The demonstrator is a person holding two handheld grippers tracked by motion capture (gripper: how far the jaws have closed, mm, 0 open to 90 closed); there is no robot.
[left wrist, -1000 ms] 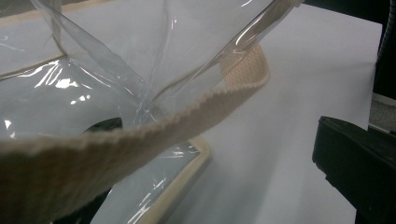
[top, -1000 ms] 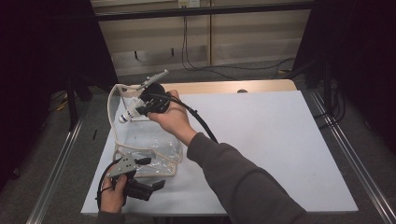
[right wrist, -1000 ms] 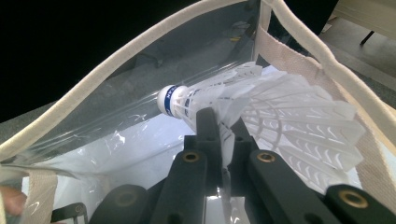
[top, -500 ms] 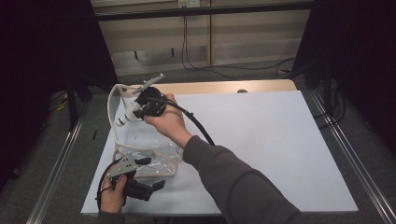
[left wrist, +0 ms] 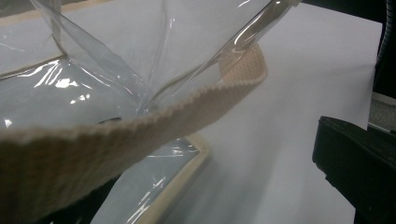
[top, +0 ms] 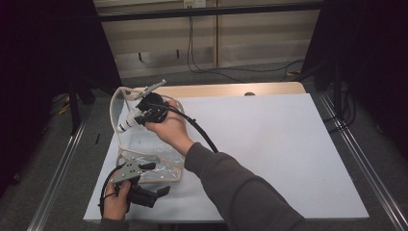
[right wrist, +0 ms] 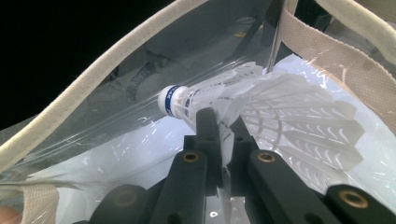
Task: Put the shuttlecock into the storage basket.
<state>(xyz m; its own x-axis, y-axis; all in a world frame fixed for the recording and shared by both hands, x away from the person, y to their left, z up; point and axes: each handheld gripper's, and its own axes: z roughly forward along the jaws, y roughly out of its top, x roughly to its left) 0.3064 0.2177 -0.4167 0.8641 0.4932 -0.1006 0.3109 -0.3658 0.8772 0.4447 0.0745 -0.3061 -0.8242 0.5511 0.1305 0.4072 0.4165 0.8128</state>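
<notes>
Carefully, at the table's [top: 269, 144] near-left corner, a person's right gripper [top: 144, 114] carried a white shuttlecock [right wrist: 261, 112] into a clear bag [top: 144, 144] trimmed with beige webbing. Its fingers [right wrist: 208, 135] were pressed nearly together, pinching the feather skirt just behind the blue-banded cork. The left gripper [top: 144, 190] lay against the bag's near edge, at the table's front-left corner; whether its fingers were spread or clamped on the trim could not be told.

Doing this step well would likely have meant keeping the bag's mouth pulled wide, lowering the shuttlecock cork-first past the rim, and letting go only once the feathers cleared the plastic, since a tight pinch risked crushing them.

The right gripper view showed the pinch itself, the blue band and the plastic wall close ahead, details too small from above. The high view gave the layout: the bag at the left edge, its handle [top: 115, 108] raised. The left gripper view showed a beige strap [left wrist: 140, 135] crossing close before the lens and the bag's creased corner.
</notes>
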